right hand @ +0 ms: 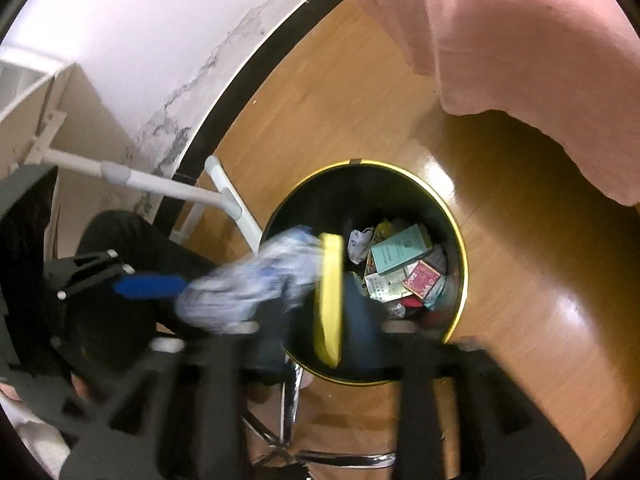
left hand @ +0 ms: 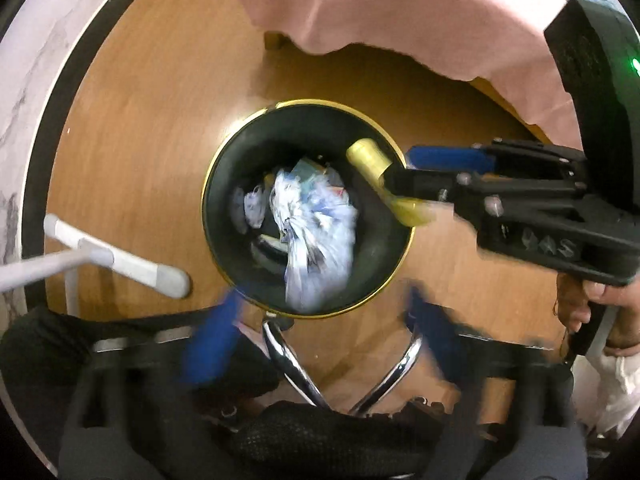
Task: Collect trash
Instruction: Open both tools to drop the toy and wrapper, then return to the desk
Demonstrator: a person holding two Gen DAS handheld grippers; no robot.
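A black trash bin with a gold rim [left hand: 224,160] [right hand: 460,236] stands on the wooden floor, holding paper packets and wrappers [right hand: 400,268]. In the left wrist view my left gripper [left hand: 324,336] is open above the bin, its blue fingers [left hand: 212,344] wide apart, and a crumpled white and blue wrapper [left hand: 312,232] is over the bin, blurred by motion. In the right wrist view that wrapper [right hand: 244,288] is beside the left gripper's blue finger [right hand: 148,286]. My right gripper [right hand: 330,300] [left hand: 396,184] is shut on a yellow piece of trash [right hand: 330,292] [left hand: 372,160] over the bin's rim.
A pink cloth [left hand: 400,8] [right hand: 520,60] hangs over the floor behind the bin. A white metal frame [left hand: 120,264] [right hand: 224,196] stands by the marbled wall [right hand: 160,60]. Chrome chair legs [left hand: 292,364] are just in front of the bin.
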